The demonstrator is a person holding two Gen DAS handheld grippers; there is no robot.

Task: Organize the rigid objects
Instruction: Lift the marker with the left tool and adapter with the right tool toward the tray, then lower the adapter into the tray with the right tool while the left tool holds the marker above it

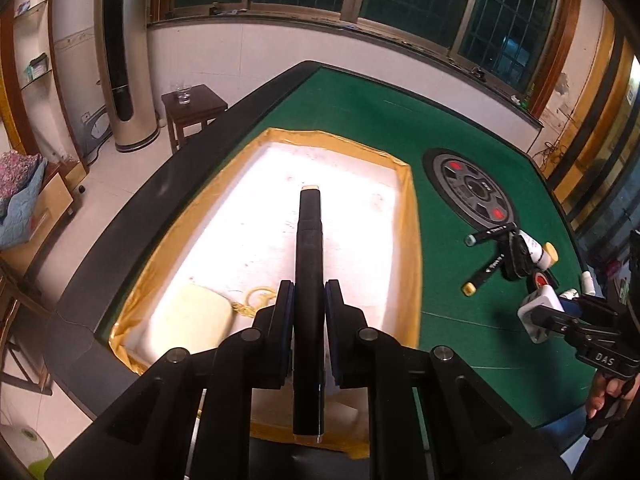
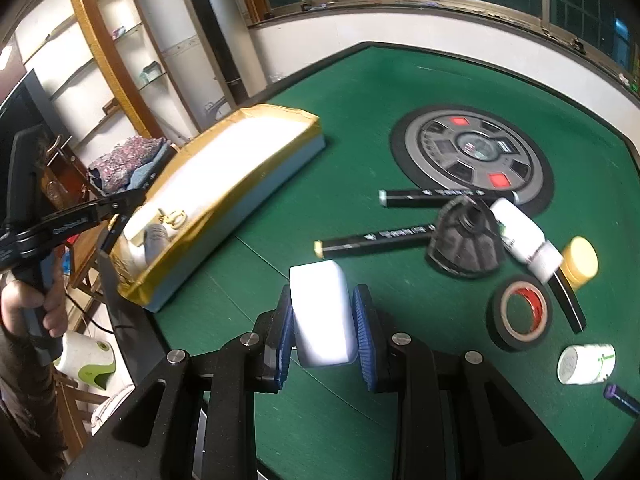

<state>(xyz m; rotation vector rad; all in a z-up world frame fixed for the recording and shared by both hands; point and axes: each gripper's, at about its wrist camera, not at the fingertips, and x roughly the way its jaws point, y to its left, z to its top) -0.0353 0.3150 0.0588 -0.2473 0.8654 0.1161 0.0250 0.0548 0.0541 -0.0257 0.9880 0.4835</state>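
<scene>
Clamped in left gripper [image 1: 308, 300]: black marker [image 1: 309, 280], pointing twelve o'clock over gold-rimmed white tray [image 1: 412, 216], likely for dropping there. Pinched in right gripper [image 2: 322, 320]: white block [image 2: 320, 312]; loose items at two o'clock on green table [image 2: 320, 92].

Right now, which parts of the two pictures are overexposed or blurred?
Left wrist view: the box floor is blown out to white, while the marker stays sharp. Right wrist view: the white block glares, and the tape and bottles look motion-blurred.
</scene>
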